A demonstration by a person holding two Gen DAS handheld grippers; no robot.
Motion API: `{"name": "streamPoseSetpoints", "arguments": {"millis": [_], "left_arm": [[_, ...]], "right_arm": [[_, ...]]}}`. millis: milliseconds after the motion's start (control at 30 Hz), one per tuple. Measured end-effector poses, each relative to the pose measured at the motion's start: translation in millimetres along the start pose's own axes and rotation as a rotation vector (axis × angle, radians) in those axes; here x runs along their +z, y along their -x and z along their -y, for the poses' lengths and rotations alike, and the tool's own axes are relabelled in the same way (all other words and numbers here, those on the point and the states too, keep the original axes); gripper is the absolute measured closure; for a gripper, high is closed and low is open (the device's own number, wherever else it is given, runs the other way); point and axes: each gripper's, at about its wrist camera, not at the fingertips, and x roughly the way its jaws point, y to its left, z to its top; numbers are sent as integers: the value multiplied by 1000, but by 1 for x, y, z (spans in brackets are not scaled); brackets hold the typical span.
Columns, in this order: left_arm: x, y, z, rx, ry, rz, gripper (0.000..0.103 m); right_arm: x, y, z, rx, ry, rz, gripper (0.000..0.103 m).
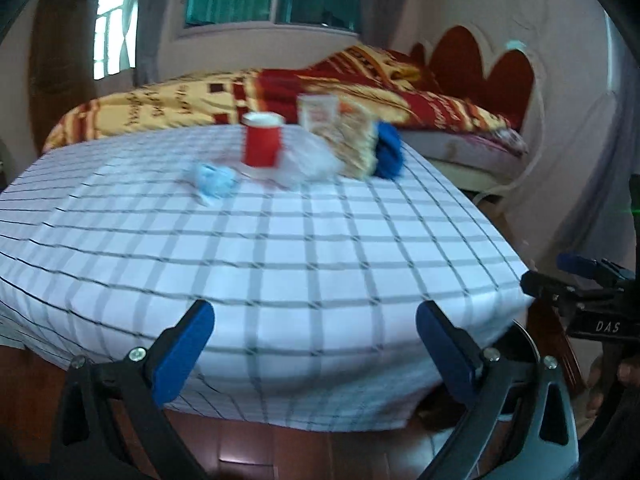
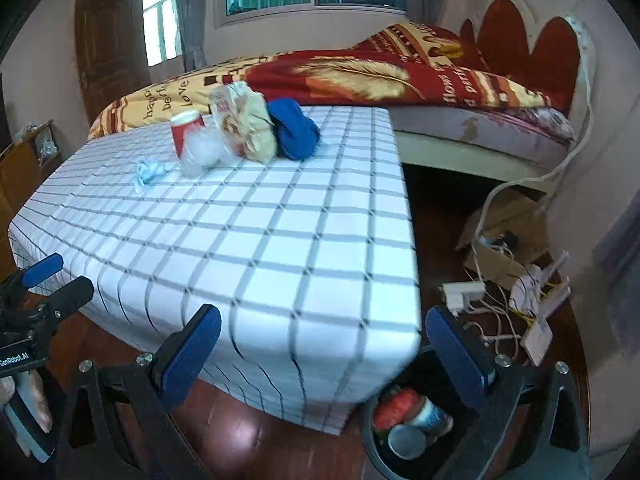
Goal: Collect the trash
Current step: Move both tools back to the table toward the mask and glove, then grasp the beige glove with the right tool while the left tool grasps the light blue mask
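**Left wrist view and right wrist view: both grippers empty at the near desk edge, trash at the far end**

Left wrist view: the left gripper point(image 1: 314, 334) has its blue-padded fingers point(image 1: 184, 350) spread wide apart with nothing between them, held at the near edge of the desk covered in a white cloth with a grey grid point(image 1: 280, 248). This picture is blurred.

Right wrist view: the right gripper point(image 2: 322, 346) likewise has its fingers point(image 2: 190, 360) wide apart and empty, at the near right corner of the desk.

Trash, all at the far end of the desk:
- red paper cup with white rim point(image 2: 185, 132), upright;
- crumpled clear plastic bag point(image 2: 204, 152), touching the cup's right side;
- crumpled pale-blue face mask point(image 2: 149, 171), lying left of the cup, apart from it;
- printed yellow snack packet point(image 2: 246, 124), leaning behind the plastic bag;
- bundled blue cloth point(image 2: 294, 130), against the packet's right side.

A dark round bin point(image 2: 404, 432) stands on the floor below the right gripper, with cups and red material inside. Behind the desk is a bed with a red and yellow blanket point(image 2: 360, 68).
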Motion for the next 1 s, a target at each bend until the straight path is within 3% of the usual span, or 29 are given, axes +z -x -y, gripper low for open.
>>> {"name": "streamPoseSetpoints", "arguments": {"millis": [367, 667, 1000], "left_arm": [[51, -30, -63, 87, 62, 26, 7], [76, -64, -83, 114, 68, 3, 14], [97, -104, -89, 129, 59, -58, 20]], "right_arm": [[69, -47, -41, 38, 56, 39, 1], [112, -90, -58, 91, 56, 38, 27], [153, -132, -68, 123, 46, 40, 36]]}}
